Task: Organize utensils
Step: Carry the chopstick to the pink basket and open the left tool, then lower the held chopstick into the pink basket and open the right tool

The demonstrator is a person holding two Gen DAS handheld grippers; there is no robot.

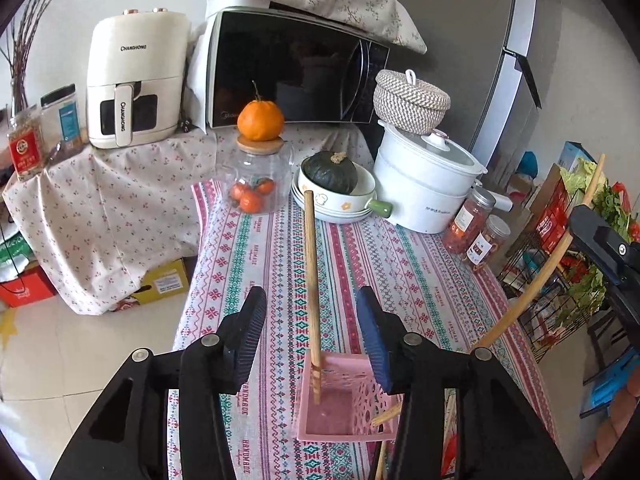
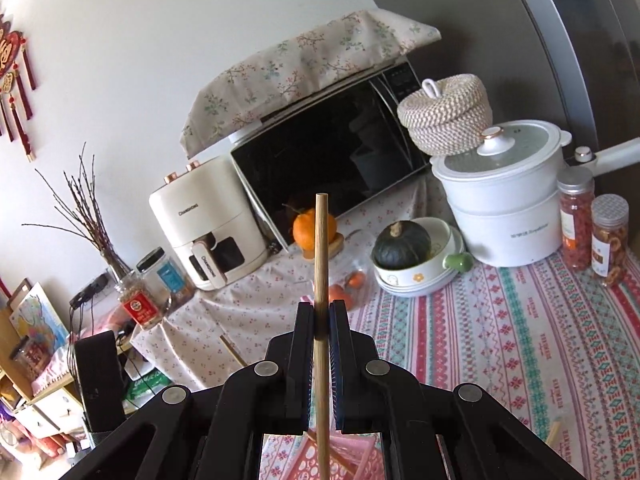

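Observation:
A pink perforated utensil basket (image 1: 340, 400) stands on the patterned tablecloth, just below my left gripper (image 1: 316, 328). A wooden chopstick (image 1: 312, 292) stands upright in the basket, between the left gripper's open fingers without touching them. My right gripper (image 2: 322, 316) is shut on another wooden chopstick (image 2: 321, 248), held upright above the pink basket (image 2: 356, 456). In the left wrist view that chopstick (image 1: 552, 264) shows as a long curved stick at the right, in the right gripper (image 1: 608, 248). More wooden sticks (image 1: 386, 416) lie by the basket's right side.
On the table's far side stand a glass jar of tomatoes with an orange on its lid (image 1: 256, 176), a bowl with a dark green squash (image 1: 332, 184), a white steamer pot (image 1: 428, 184) and two snack jars (image 1: 476, 224). A microwave (image 1: 296, 68) and air fryer (image 1: 136, 80) stand behind.

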